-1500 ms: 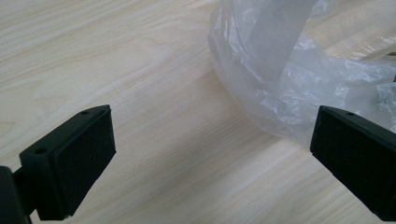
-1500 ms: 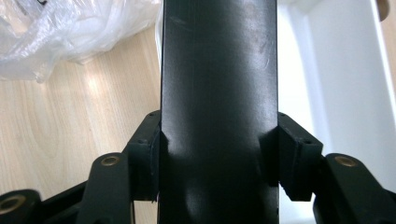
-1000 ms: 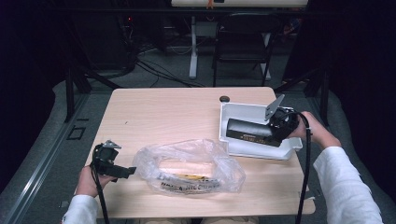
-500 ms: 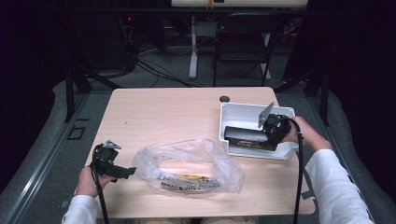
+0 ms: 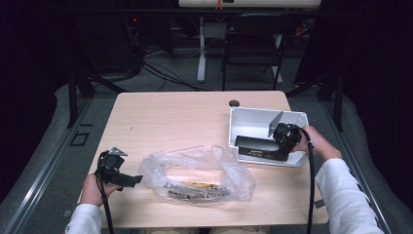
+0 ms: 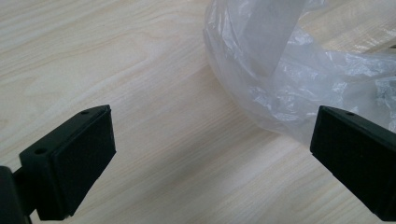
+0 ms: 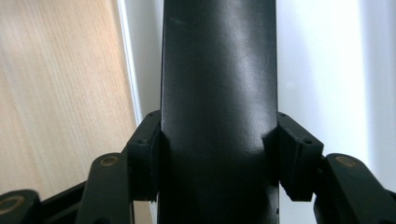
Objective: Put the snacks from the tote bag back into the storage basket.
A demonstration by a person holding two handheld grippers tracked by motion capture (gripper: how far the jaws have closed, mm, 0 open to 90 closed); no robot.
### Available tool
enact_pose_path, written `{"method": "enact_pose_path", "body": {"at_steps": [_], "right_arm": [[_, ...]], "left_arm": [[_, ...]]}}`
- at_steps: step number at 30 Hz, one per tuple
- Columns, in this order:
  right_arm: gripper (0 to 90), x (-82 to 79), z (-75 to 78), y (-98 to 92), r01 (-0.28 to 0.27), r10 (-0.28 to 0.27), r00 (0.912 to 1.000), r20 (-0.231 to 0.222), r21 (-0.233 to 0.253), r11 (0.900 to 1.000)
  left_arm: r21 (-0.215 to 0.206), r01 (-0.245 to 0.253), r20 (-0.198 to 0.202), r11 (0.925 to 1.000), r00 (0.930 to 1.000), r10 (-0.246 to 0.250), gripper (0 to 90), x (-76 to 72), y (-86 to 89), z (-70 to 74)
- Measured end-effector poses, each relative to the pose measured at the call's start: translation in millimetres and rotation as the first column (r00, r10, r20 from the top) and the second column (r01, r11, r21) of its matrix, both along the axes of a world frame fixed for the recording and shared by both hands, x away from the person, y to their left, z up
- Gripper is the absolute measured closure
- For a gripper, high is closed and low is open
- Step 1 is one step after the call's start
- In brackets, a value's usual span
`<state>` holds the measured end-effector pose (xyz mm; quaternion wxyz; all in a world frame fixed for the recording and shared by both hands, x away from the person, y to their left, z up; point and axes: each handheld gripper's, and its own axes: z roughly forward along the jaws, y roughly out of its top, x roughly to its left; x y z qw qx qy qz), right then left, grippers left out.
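Black and long, the box (image 5: 255,147) lay inside the white bin (image 5: 253,119) at the table's (image 5: 170,117) right edge, pinched by the right claw (image 5: 278,146). The left claw (image 5: 131,179) was spread wide beside the plastic bag (image 5: 197,173).

My desk (image 5: 175,122) is pale wood, lit from above while the room around me lies dark. Grey floor (image 5: 48,161) surrounds it. Beyond the far edge stands a dark folding chair (image 5: 253,53), beside a white post (image 5: 201,48) and loose cables (image 5: 165,73).
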<state>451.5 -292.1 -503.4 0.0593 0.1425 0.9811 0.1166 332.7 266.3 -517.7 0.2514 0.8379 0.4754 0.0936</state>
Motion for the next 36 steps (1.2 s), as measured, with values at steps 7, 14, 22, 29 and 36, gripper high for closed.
{"method": "enact_pose_path", "body": {"at_steps": [7, 14, 22, 29, 36], "right_arm": [[33.8, -0.4, -9.3, -2.5, 0.020, -0.020, 0.9998, 0.009, -0.054, 0.998], [24.6, -1.4, 1.7, -4.5, 0.103, -0.103, 0.9946, -0.016, 0.016, 0.995], [43.0, -3.9, 33.0, 8.9, 0.192, -0.199, 0.9798, 0.022, 0.174, 0.966], [76.7, -2.8, 40.6, 44.9, 0.282, -0.297, 0.9533, 0.056, 0.187, 0.941], [90.0, 9.3, 23.5, 67.6, 0.405, -0.429, 0.8998, 0.079, 0.213, 0.889]], "left_arm": [[-0.003, -0.003, -0.005, 1.0000, 1.0000, 0.003, 0.0, 0.2, 0.2, -0.6], [-0.020, -0.005, 0.003, 0.9998, 1.0000, 0.005, 0.0, -0.7, 2.0, 0.9], [-0.023, -0.003, 0.013, 0.9997, 0.9999, 0.004, 0.0, -1.2, 1.2, 2.7], [-0.019, -0.005, 0.012, 0.9998, 0.9999, 0.005, 0.0, -1.1, 3.0, 3.4], [-0.021, -0.003, 0.016, 0.9998, 0.9999, 0.003, 0.0, -1.9, 3.0, 4.3]]}}
